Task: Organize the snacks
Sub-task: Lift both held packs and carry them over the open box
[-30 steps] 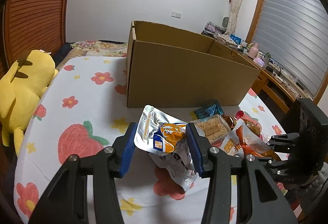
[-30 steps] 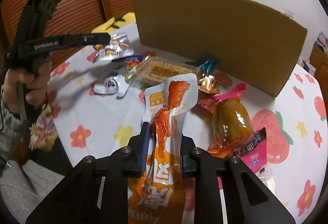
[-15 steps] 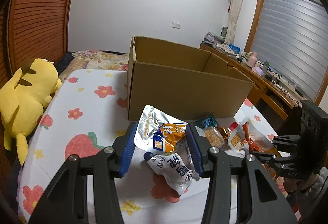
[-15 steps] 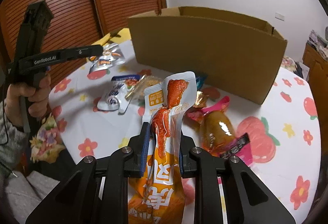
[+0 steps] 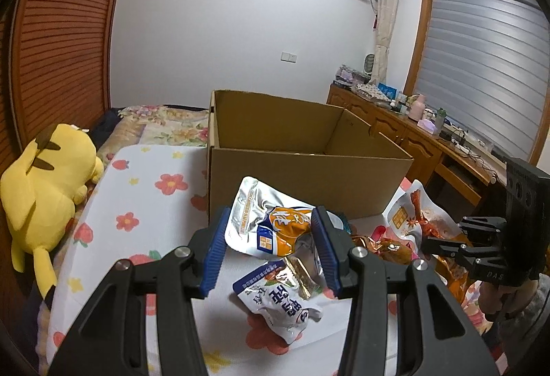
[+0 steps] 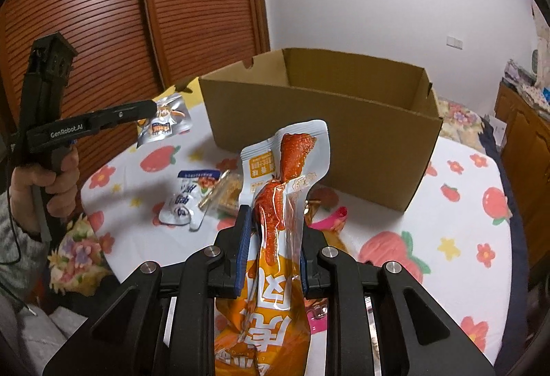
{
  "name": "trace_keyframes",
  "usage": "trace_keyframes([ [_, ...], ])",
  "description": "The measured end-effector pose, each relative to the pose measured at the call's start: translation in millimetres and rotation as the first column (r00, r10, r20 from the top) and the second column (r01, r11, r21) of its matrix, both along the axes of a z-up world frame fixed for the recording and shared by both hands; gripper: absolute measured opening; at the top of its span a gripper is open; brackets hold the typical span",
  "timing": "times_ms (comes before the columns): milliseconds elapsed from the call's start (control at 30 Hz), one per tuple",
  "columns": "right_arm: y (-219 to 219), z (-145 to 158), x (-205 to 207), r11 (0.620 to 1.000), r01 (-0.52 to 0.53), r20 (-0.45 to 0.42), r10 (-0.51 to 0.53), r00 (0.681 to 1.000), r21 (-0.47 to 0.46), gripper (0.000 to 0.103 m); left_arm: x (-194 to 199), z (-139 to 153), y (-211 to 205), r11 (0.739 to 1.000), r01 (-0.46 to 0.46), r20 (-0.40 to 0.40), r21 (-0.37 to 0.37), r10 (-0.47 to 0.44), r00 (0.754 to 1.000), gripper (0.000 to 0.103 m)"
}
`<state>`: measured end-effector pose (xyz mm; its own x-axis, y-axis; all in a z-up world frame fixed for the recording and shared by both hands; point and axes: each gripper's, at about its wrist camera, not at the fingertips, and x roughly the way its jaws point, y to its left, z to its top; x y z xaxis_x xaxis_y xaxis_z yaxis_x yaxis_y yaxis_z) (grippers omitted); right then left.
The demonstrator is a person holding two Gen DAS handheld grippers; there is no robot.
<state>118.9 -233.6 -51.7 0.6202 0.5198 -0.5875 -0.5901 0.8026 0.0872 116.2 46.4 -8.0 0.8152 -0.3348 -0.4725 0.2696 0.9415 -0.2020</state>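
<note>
My left gripper (image 5: 271,249) is shut on a silver and orange snack pouch (image 5: 271,224) and holds it up above the table, in front of the open cardboard box (image 5: 302,169). In the right wrist view this gripper (image 6: 144,109) and its pouch (image 6: 165,121) sit left of the box (image 6: 319,121). My right gripper (image 6: 271,249) is shut on an orange chicken-leg snack pack (image 6: 282,190), lifted above the table; the pack also shows in the left wrist view (image 5: 416,218). A white and blue pouch (image 5: 278,300) and a cracker pack (image 6: 223,194) lie on the table.
The table has a white cloth with strawberries and flowers (image 5: 144,204). A pink-wrapped snack (image 6: 330,218) lies near the box. A yellow plush toy (image 5: 44,190) sits at the left. A wooden desk with clutter (image 5: 429,135) stands at the right.
Both grippers have risen with their snacks; the box's open inside now shows, and the loose snacks on the table lie lower in both views.
</note>
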Motion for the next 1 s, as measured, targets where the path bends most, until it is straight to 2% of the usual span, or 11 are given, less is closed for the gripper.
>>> trace_keyframes([
  [267, -3.6, 9.3, 3.9, 1.000, 0.012, 0.020, -0.011, 1.000, -0.002, 0.020, 6.2, 13.1, -5.7, 1.000, 0.010, 0.025, 0.019, -0.011, 1.000, 0.046],
  [733, -0.8, 65.4, 33.9, 0.999, 0.037, 0.117, -0.040, 0.992, 0.028, 0.021, 38.1, 54.3, -10.9, 1.000, 0.017, 0.091, 0.022, -0.019, 0.996, 0.046],
  [1000, 4.4, 81.7, 58.2, 0.997, 0.071, 0.140, -0.075, 0.987, 0.035, 0.021, 64.2, 66.3, -11.4, 1.000, -0.005, 0.103, 0.030, 0.002, 0.995, 0.047],
])
